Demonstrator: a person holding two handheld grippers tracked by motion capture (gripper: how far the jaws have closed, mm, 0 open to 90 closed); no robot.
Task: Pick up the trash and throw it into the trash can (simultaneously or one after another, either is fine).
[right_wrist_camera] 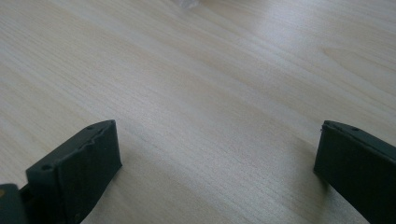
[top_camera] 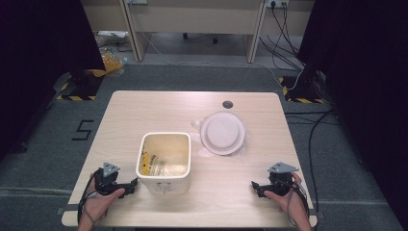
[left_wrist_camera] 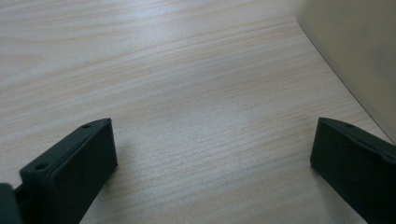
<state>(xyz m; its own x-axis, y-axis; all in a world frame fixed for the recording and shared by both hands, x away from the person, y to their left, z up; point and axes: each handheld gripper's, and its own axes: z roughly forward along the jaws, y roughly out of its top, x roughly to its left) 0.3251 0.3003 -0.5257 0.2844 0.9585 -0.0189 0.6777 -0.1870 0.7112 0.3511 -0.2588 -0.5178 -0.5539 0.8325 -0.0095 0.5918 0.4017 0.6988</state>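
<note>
A square cream tub [top_camera: 164, 162] with yellow print stands open and upright near the front middle of the light wooden table [top_camera: 144, 110]. A round white lid [top_camera: 223, 133] lies flat behind and to the right of it, on clear plastic wrap. My left gripper [top_camera: 131, 186] rests low at the front left, just left of the tub, and stands open with bare wood between its jaws. In the left gripper view the tub's wall [left_wrist_camera: 359, 51] is at the right. My right gripper [top_camera: 255, 187] sits at the front right, open over bare wood.
A dark round cable hole [top_camera: 227, 104] sits near the table's far edge. Beyond the table are grey carpet, desk legs, trailing cables [top_camera: 288, 53] and black curtains at both sides. Bare tabletop lies between the tub and my right gripper.
</note>
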